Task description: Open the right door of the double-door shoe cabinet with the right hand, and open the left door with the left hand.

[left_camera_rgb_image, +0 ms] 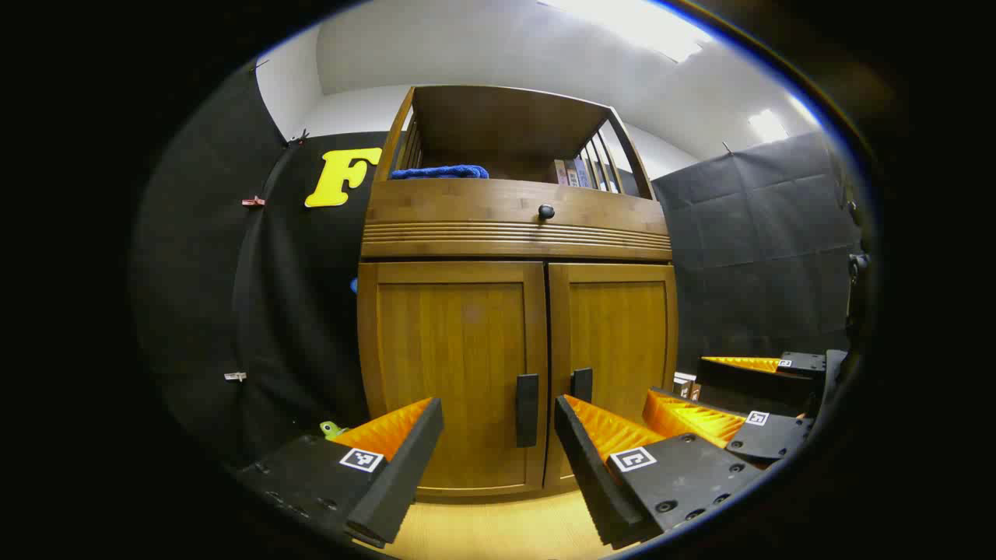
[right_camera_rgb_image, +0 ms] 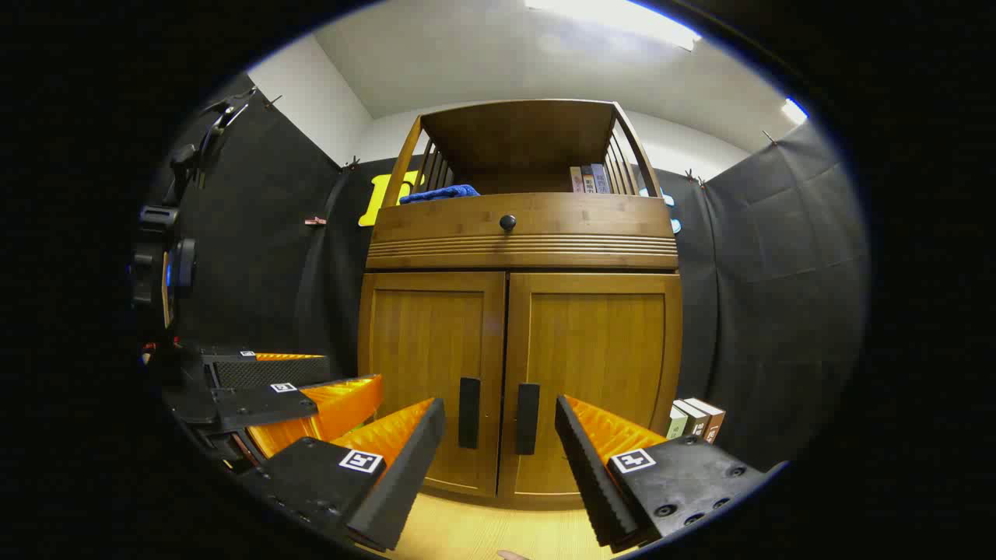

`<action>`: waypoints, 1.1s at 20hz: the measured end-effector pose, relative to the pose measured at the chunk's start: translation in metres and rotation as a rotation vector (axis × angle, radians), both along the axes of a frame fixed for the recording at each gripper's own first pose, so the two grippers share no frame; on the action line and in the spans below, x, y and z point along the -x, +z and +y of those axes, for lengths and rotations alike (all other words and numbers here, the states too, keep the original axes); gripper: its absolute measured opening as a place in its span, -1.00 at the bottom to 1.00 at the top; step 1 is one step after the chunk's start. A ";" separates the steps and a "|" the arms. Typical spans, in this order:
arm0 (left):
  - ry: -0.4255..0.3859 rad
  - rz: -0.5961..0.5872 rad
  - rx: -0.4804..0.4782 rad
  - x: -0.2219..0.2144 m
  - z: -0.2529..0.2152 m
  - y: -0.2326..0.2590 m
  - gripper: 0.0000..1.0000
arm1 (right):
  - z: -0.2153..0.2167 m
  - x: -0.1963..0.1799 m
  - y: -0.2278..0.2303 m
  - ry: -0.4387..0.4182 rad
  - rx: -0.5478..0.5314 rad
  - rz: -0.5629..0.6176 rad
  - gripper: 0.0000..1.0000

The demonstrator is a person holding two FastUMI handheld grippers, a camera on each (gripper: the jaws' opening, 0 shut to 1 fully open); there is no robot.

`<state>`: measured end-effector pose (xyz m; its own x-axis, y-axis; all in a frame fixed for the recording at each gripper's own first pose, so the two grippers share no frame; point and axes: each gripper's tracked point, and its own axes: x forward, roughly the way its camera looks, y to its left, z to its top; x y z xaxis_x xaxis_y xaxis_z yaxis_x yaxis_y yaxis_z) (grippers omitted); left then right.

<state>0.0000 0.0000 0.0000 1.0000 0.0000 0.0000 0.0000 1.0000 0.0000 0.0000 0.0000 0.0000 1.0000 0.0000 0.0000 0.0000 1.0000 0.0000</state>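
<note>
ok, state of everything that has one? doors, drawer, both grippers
left door: shut, handle untouched
right door: shut, handle untouched
drawer: pushed in, knob free
left gripper: open, short of the left door's handle, holding nothing
right gripper: open, short of the right door's handle, holding nothing
blue cloth: lying on the top shelf
books: standing upright on the top shelf

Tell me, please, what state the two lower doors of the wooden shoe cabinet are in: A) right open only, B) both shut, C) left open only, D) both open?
B: the left door and right door of the brown wooden shoe cabinet sit flush, handles side by side.
</note>
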 end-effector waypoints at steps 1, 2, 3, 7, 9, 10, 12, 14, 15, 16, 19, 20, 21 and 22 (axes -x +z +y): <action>-0.004 -0.002 0.004 0.000 -0.002 0.000 0.80 | -0.001 0.001 -0.002 -0.001 -0.005 0.010 0.81; -0.007 -0.002 0.006 0.000 -0.002 0.001 0.81 | -0.001 0.001 -0.003 0.002 -0.010 0.012 0.83; -0.008 -0.003 0.008 0.001 -0.003 0.001 0.80 | -0.003 0.002 -0.001 0.001 -0.014 0.009 0.83; -0.008 -0.007 0.017 0.003 -0.003 0.001 0.80 | -0.006 0.005 0.005 -0.003 -0.019 -0.021 0.81; -0.001 -0.011 0.011 0.004 -0.002 0.002 0.80 | -0.006 0.008 0.006 0.001 -0.013 -0.028 0.81; -0.002 -0.012 0.011 0.005 -0.003 0.003 0.80 | -0.005 0.009 0.007 0.005 -0.011 -0.029 0.81; -0.010 -0.017 0.019 0.008 -0.005 0.005 0.80 | -0.006 0.011 0.008 0.004 -0.005 -0.032 0.81; -0.007 -0.024 0.022 0.009 -0.003 0.007 0.80 | -0.007 0.012 0.008 0.001 -0.005 -0.030 0.81; -0.001 -0.027 0.021 0.010 -0.001 0.007 0.80 | -0.009 0.012 0.005 0.001 -0.006 -0.025 0.79; 0.003 -0.029 0.019 0.010 0.000 0.008 0.80 | -0.009 0.011 0.004 0.002 -0.007 -0.019 0.81; 0.014 -0.026 0.016 0.012 0.004 0.006 0.80 | -0.008 0.010 0.001 0.004 -0.007 -0.007 0.79; 0.015 -0.027 0.017 0.012 0.005 0.006 0.77 | -0.007 0.008 0.000 0.005 -0.003 -0.004 0.81; 0.015 -0.030 0.018 0.012 0.005 0.006 0.80 | -0.007 0.007 -0.001 0.006 0.002 -0.002 0.81; 0.014 -0.036 0.019 0.012 0.006 0.007 0.80 | -0.006 0.005 -0.002 0.007 0.007 -0.001 0.81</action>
